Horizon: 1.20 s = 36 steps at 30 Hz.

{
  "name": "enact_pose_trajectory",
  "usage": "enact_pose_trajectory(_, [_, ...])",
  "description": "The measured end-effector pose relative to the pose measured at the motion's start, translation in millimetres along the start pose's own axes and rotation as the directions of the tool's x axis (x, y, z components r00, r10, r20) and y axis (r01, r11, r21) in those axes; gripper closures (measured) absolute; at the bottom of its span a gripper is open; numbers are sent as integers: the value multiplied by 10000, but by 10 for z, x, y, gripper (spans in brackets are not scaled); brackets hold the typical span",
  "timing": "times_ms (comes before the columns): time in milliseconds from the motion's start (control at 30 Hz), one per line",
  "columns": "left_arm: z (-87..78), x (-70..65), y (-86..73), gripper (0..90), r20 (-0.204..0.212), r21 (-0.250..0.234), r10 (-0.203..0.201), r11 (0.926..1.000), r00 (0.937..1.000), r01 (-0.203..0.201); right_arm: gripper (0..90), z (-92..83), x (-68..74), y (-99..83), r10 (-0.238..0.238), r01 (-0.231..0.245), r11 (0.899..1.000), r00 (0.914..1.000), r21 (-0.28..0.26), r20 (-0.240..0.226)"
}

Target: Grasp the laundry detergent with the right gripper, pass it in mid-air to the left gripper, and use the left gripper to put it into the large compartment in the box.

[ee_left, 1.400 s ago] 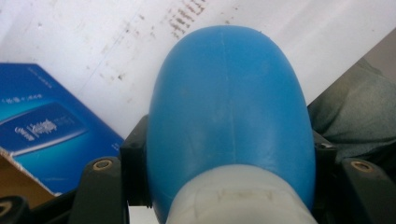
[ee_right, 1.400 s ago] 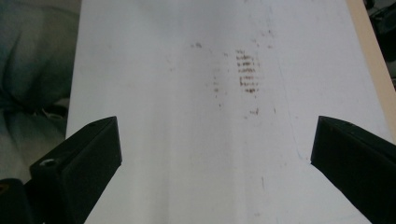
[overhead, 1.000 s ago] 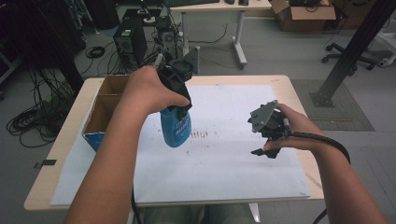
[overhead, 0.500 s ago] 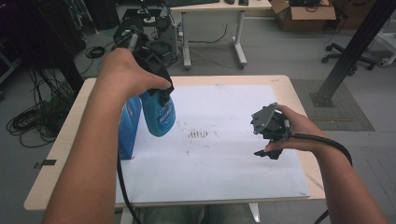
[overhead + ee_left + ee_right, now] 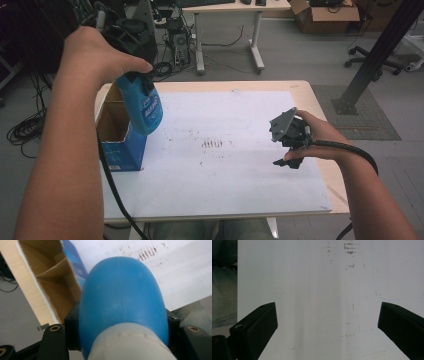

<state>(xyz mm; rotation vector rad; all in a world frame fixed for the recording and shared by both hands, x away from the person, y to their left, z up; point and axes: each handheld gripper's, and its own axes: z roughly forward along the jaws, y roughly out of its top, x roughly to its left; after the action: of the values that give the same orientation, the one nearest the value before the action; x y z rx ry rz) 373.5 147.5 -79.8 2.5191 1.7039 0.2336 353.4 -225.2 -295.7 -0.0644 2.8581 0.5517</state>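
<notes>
My left gripper [image 5: 131, 75] clamps a glossy blue bottle [image 5: 144, 107] over the open cardboard box [image 5: 117, 150], contents unseen; right gripper [image 5: 327, 322] jaws spread

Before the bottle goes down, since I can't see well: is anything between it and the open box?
Nothing visible. The blue bottle, clamped in the left gripper, hangs over the edge of the open cardboard box; what shows of the inside looks bare apart from a cardboard divider.
</notes>
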Motion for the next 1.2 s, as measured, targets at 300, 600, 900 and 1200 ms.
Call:
enact_pose_trajectory(300, [-159,286,-19,381,-149,-11,-721,9974,9973,721,25,39,-29,11,89,-88,9999,9998,89,-153])
enact_pose_trajectory(600, [-231,419,-7,381,-460,-140,-1313,9913,9903,1308,26,70,-50,9,164,-162,9998,9997,116,-204])
enact_pose_trajectory(900, [-240,525,-16,380,-347,-323,-1709,9850,9847,1698,26,45,-31,3,184,-182,9998,9997,101,-168])
enact_pose_trajectory(1200, [-203,648,-55,380,-376,-384,-2072,9778,9776,2058,26,45,-19,-28,246,-244,9997,9995,69,-197])
